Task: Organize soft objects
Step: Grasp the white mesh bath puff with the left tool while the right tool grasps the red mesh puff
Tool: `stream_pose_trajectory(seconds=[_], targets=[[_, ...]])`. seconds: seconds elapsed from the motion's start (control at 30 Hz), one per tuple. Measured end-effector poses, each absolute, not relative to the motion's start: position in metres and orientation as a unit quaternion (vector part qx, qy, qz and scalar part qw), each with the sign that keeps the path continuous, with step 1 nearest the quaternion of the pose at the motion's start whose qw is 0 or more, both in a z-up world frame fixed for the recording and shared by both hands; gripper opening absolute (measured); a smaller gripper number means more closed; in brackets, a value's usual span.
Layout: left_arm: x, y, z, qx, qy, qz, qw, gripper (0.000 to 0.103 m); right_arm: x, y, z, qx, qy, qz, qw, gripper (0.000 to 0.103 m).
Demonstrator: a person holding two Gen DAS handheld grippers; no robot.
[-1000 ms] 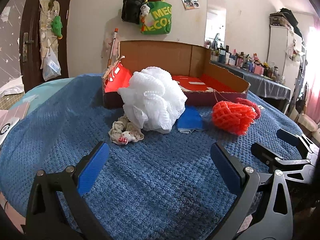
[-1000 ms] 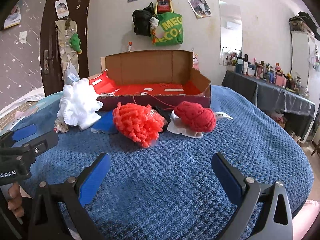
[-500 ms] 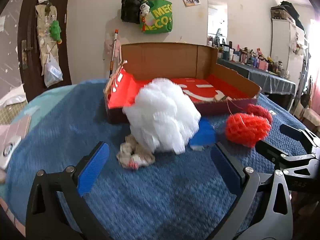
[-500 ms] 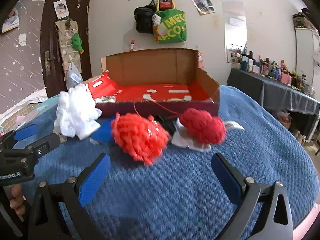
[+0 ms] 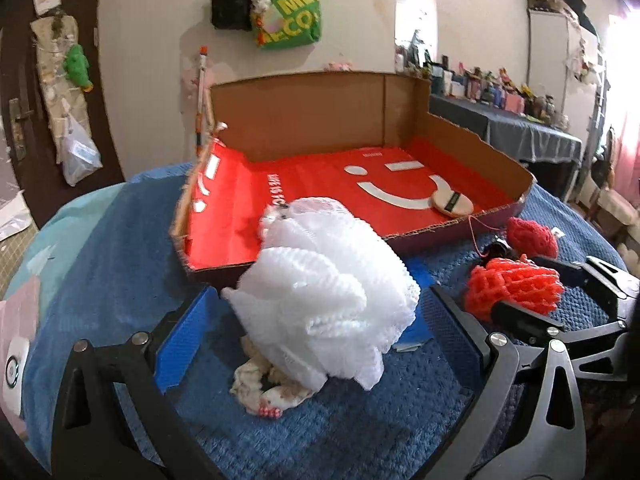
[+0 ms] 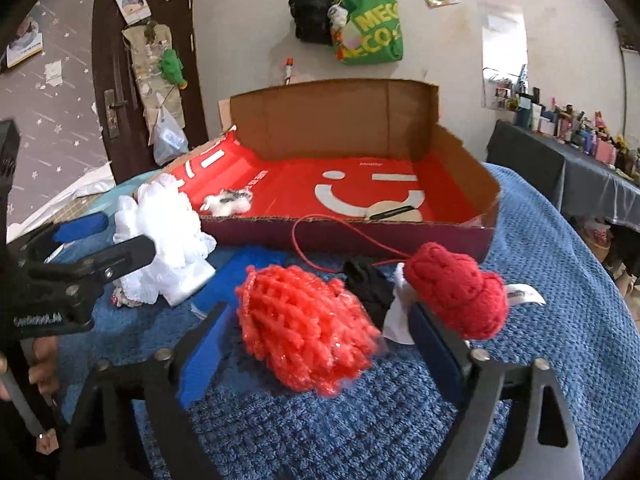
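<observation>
A white mesh bath pouf [image 5: 324, 300] lies on the blue blanket in front of a cardboard box with a red floor [image 5: 328, 184]. My left gripper [image 5: 316, 336] is open, its blue pads on either side of the pouf. An orange-red mesh pouf [image 6: 304, 328] lies between the open pads of my right gripper [image 6: 316, 344]. A dark red knitted piece [image 6: 456, 296] and a black item [image 6: 368, 284] lie just right of it. The white pouf [image 6: 164, 232] and left gripper [image 6: 80, 248] show at the left of the right wrist view.
A small cream scrunchie [image 5: 268, 388] lies under the white pouf, a blue cloth [image 5: 416, 320] beside it. A round pad [image 5: 452, 202] and a small grey-white item [image 6: 228, 200] lie in the box. Blue blanket [image 6: 560, 280] covers the surface; a cluttered table [image 6: 580, 152] stands at right.
Both grippers have moved forward and down: the white pouf now sits between the left pads and the orange-red pouf between the right pads. Both stay open.
</observation>
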State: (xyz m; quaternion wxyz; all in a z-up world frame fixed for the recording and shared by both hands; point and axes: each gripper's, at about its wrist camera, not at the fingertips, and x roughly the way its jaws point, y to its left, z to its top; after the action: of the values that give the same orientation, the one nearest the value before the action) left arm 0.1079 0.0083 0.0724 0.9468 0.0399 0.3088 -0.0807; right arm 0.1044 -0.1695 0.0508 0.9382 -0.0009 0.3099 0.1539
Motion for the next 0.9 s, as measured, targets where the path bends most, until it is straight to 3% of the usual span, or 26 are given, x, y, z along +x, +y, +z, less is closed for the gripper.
stream_pose_trajectory(seconds=[0.07, 0.1, 0.13, 0.53, 0.8, 0.87, 0.9], targets=[[0.112, 0.005, 0.07, 0.042, 0.314, -0.097, 0.943, 0.098, 0.107, -0.168, 0.048, 0.005, 0.32, 0.171, 0.932, 0.071], [0.114, 0.003, 0.068, 0.046, 0.317, -0.098, 0.942, 0.086, 0.108, -0.169, 0.046, 0.008, 0.323, 0.178, 0.929, 0.06], [0.117, 0.0, 0.066, 0.053, 0.321, -0.097, 0.941, 0.074, 0.108, -0.169, 0.045, 0.012, 0.326, 0.183, 0.927, 0.058], [0.102, 0.001, 0.083, 0.036, 0.296, -0.116, 0.947, 0.039, 0.093, -0.183, 0.071, 0.03, 0.282, 0.195, 0.939, 0.054], [0.088, -0.001, 0.088, 0.037, 0.288, -0.12, 0.949, 0.037, 0.09, -0.194, 0.082, 0.04, 0.267, 0.189, 0.944, 0.054], [0.085, 0.001, 0.086, 0.03, 0.289, -0.121, 0.949, 0.045, 0.089, -0.196, 0.08, 0.043, 0.27, 0.19, 0.943, 0.054], [0.084, 0.002, 0.084, 0.025, 0.29, -0.119, 0.949, 0.064, 0.088, -0.196, 0.079, 0.043, 0.272, 0.19, 0.943, 0.054]])
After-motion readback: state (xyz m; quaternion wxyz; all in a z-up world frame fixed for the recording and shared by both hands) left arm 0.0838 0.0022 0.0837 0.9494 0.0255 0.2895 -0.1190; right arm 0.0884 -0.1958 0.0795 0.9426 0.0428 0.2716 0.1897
